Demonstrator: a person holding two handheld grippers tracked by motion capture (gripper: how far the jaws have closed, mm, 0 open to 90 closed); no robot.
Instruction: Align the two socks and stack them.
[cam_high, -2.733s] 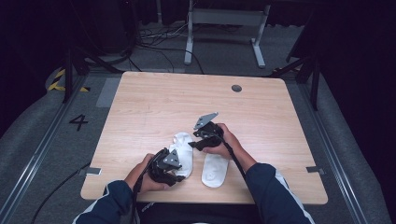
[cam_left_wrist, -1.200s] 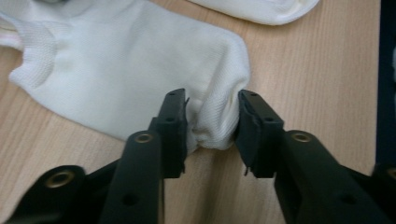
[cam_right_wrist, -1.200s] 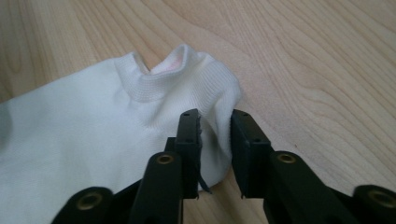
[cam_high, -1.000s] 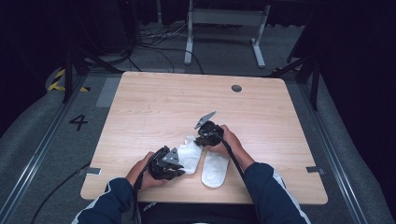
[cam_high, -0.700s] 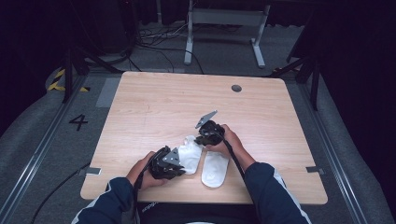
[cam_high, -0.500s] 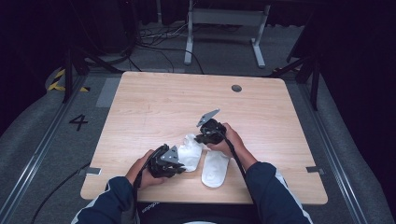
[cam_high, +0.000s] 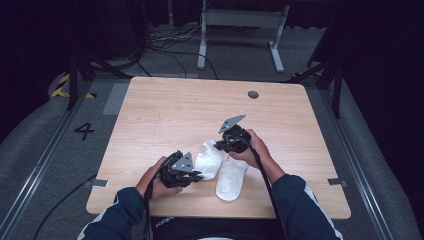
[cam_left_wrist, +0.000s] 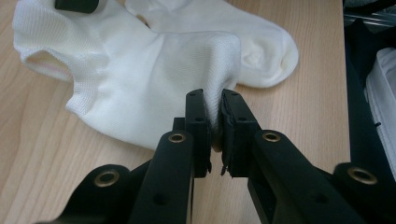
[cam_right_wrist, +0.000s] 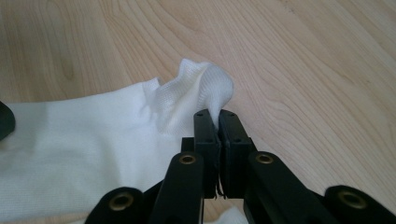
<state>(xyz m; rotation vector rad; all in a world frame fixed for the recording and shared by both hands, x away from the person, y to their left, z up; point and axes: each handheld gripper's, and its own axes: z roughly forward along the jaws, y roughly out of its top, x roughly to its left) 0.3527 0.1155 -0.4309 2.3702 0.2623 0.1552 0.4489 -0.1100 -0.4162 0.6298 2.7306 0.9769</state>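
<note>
While both grippers already had hold of one white ankle sock, the job looked only partway through, as I judged it: gripped, not yet laid out or paired. Nearest the person's edge of the wooden table (cam_high: 150, 120), the left gripper (cam_high: 192, 175) was clamped on a fold of that held sock (cam_high: 209, 161); in the left gripper view its jaws were pinched on a bunched edge of the knit fabric (cam_left_wrist: 154, 79), pads nearly together with cloth between. The right gripper (cam_high: 223, 145), a bit farther in, was also closed on the same sock; the right gripper view showed its jaws tight on a puckered corner near the cuff (cam_right_wrist: 205, 88). So the sock hung between the two tools, partly lifted and crumpled, its lower part seemingly touching the tabletop. Just beside it, toward the right forearm, the second sock (cam_high: 231, 180) lay flat on the table, untouched, its toe end pointing to the near edge; it also showed beyond the held one in the left gripper view (cam_left_wrist: 261, 51). Likely left to do: spread or straighten the held sock, then lay it on or next to the flat one. Farther back the table was bare wood apart from a small round cable grommet (cam_high: 253, 94) near the far edge.
</note>
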